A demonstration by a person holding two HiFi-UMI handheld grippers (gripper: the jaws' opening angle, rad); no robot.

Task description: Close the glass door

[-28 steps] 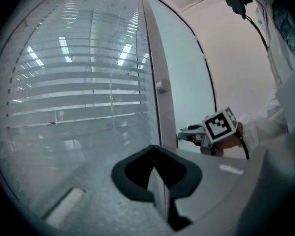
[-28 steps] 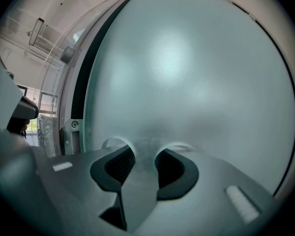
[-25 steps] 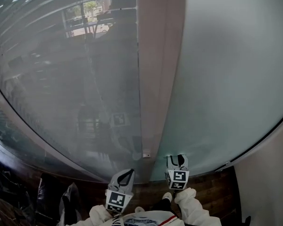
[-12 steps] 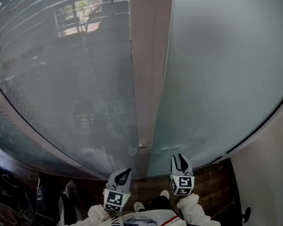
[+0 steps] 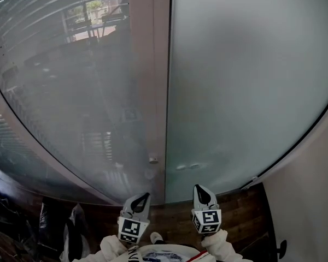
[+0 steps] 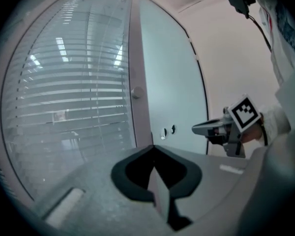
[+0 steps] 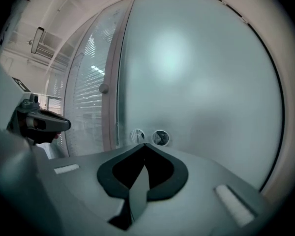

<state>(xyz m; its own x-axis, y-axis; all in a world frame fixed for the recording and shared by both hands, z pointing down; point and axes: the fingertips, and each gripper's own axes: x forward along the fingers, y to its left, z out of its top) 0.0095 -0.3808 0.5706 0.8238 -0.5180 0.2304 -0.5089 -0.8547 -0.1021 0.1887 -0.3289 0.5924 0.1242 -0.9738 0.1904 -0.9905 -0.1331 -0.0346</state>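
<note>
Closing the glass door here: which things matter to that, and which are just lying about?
For the job: frosted glass door; its two round fittings; door post; right claw, just closed, empty.
Lying about: dark clutter on the floor; blinds behind the glass wall.

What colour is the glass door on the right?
Frosted pale blue-grey, no pattern: the glass door shows best in the right gripper view.

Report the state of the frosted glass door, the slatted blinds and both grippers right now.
Frosted glass door: shut, its edge against the pale upright post, no gap visible.
Left gripper: jaws together, nothing between them.
Right gripper: jaws have just been closing and now meet, nothing between them.
Horizontal slatted blinds: lowered.
</note>
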